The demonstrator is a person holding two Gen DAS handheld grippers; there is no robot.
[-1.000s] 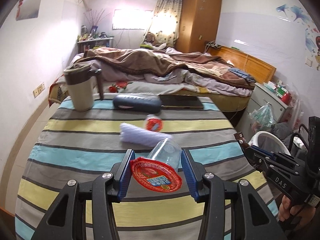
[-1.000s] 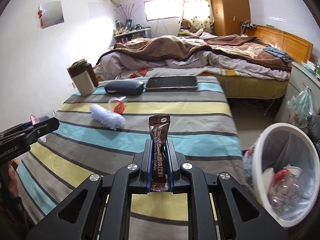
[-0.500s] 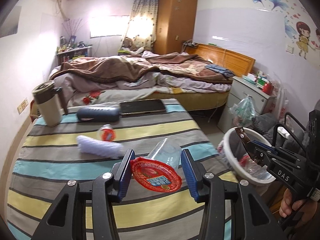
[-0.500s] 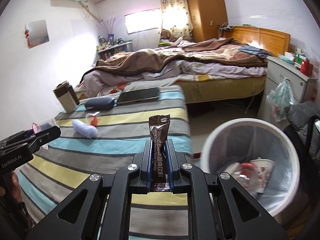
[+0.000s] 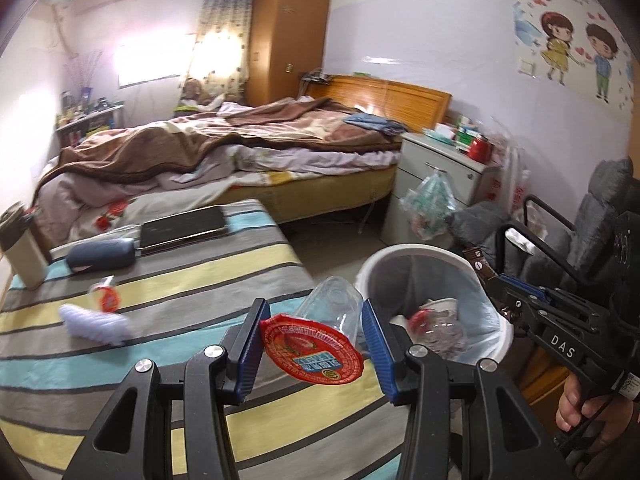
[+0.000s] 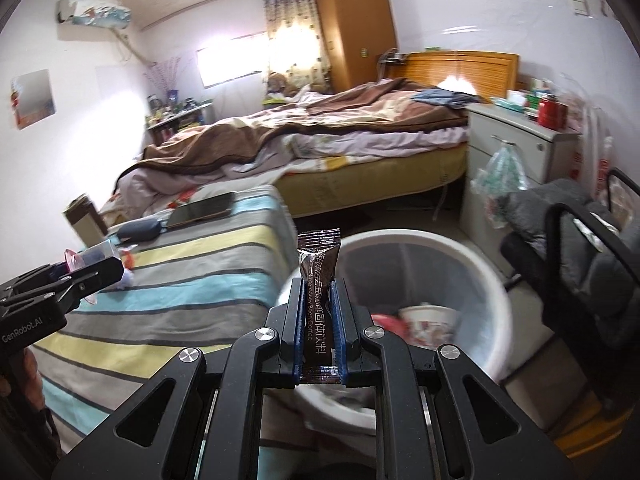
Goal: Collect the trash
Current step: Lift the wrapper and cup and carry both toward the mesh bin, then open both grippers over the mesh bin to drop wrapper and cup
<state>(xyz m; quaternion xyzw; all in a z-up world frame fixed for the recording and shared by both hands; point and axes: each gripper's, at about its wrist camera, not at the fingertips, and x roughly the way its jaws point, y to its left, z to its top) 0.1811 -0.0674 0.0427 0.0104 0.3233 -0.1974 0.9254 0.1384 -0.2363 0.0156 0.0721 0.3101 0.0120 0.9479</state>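
Note:
My left gripper (image 5: 313, 322) is shut on a clear plastic cup (image 5: 334, 308) with a red foil lid, held over the right edge of the striped table (image 5: 192, 280). My right gripper (image 6: 319, 298) is shut on a brown coffee sachet (image 6: 318, 272) that stands upright between its pads, right above the near rim of the white trash bin (image 6: 496, 292). That trash bin (image 5: 380, 264) holds a paper cup and a crushed bottle with a red cap. The right gripper (image 5: 486, 276) also shows in the left wrist view, over the bin's right rim.
On the table lie a white brush (image 5: 94, 322), a small red-lidded cup (image 5: 106, 296), a dark case (image 5: 100, 254), a tablet (image 5: 184, 226) and a thermos (image 5: 20, 248). A bed (image 5: 224, 152), a nightstand (image 5: 436, 168) and a dark chair (image 6: 592, 248) surround the bin.
Both grippers have swung right from over the table toward the trash bin, each keeping its item. The bin has come to fill the centre of the right wrist view.

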